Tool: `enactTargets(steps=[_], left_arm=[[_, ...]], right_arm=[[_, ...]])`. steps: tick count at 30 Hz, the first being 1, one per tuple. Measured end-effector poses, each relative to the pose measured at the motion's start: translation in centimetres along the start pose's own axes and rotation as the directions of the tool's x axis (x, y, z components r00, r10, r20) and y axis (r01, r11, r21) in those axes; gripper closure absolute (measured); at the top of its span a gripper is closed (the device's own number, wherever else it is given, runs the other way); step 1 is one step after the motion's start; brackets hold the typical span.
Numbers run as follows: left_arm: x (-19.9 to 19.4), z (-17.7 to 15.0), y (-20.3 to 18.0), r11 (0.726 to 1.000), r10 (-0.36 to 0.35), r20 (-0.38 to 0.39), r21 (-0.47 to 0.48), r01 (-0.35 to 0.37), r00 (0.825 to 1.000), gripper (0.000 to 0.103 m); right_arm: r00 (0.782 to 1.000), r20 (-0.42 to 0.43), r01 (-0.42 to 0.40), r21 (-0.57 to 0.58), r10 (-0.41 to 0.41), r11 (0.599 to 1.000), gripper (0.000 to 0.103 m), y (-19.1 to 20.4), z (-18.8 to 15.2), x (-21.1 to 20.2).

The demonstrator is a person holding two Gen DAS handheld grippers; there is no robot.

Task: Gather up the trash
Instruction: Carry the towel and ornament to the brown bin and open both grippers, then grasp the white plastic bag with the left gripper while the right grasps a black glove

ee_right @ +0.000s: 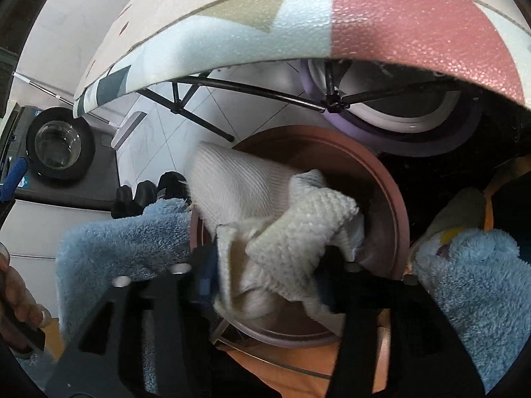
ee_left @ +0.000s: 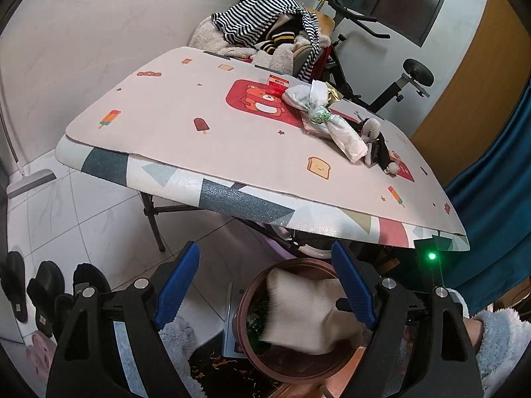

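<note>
Drop step: right gripper point(ee_right: 265, 285) jaws spread, white cloth point(ee_right: 265, 219) falling into bin point(ee_right: 395, 219). Left gripper point(ee_left: 265, 292) wide, empty. Next: table point(ee_left: 199, 152) trash.

A room with a table and a white tile floor

The folding table point(ee_left: 172, 122) has a pink mat with ice pops and a bear. Behind it, a chair point(ee_left: 265, 39) is piled with clothes beside an exercise bike point(ee_left: 391, 83). Blue curtain point(ee_left: 497, 172) hangs right.
</note>
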State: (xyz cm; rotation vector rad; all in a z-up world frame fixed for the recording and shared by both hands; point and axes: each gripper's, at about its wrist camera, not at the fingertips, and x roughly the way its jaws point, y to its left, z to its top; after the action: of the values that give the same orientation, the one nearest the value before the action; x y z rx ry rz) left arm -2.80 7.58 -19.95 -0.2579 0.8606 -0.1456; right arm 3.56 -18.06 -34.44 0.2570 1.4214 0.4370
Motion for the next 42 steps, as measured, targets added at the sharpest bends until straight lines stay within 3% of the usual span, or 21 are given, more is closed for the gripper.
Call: enactTargets(steps=[3,6,15,21,27,30,33,35,38,42], left_arm=[[0.0,0.0,0.0,1.000,-0.001,0.001,0.003,0.001,1.000,0.023],[0.1,0.0,0.1,1.000,0.001,-0.001,0.001,-0.001,1.000,0.023],[0.1,0.2,0.0,1.000,0.014,0.006,0.007,-0.014,1.000,0.023],[0.5,0.7,-0.2,1.000,0.014,0.013,0.013,-0.014,1.000,0.023],[1.2,1.5,-0.7,1.000,0.010,0.011,0.023,-0.010,1.000,0.023],[1.7,2.0,-0.8,1.000,0.008,0.007,0.024,-0.008,1.000,0.023],[2.4,2.6,-0.9,1.000,0.010,0.005,0.025,-0.010,1.000,0.023],[2.9,3.1,-0.9,1.000,0.010,0.002,0.022,-0.010,1.000,0.023],[3.9,4.0,-1.2,1.000,0.007,0.000,0.019,-0.007,1.000,0.023],[5.3,5.2,-1.6,1.000,-0.005,-0.011,0.009,0.005,1.000,0.023]], right_arm=[[1.000,0.023,-0.002,-0.004,0.003,1.000,0.010,-0.3,0.0,-0.8],[0.999,0.041,0.011,-0.019,-0.010,1.000,0.006,-0.4,0.1,-1.5],[0.981,0.183,0.088,-0.104,-0.068,0.991,0.006,-0.2,0.7,-6.0],[0.938,0.326,0.180,-0.154,-0.122,0.972,0.006,-0.5,1.8,-9.8],[0.904,0.414,0.157,-0.088,-0.107,0.984,0.006,-2.9,3.8,-12.9],[0.886,0.445,0.183,-0.071,-0.134,0.980,0.006,-3.9,4.9,-13.9],[0.887,0.442,0.196,-0.096,-0.134,0.976,0.006,-4.8,6.6,-14.6],[0.867,0.464,0.261,-0.106,-0.185,0.960,0.006,-5.6,8.3,-15.1],[0.848,0.484,0.286,-0.075,-0.216,0.955,0.021,-7.4,11.0,-15.9],[0.841,0.492,0.270,-0.017,-0.227,0.963,0.024,-9.9,15.9,-16.1]])
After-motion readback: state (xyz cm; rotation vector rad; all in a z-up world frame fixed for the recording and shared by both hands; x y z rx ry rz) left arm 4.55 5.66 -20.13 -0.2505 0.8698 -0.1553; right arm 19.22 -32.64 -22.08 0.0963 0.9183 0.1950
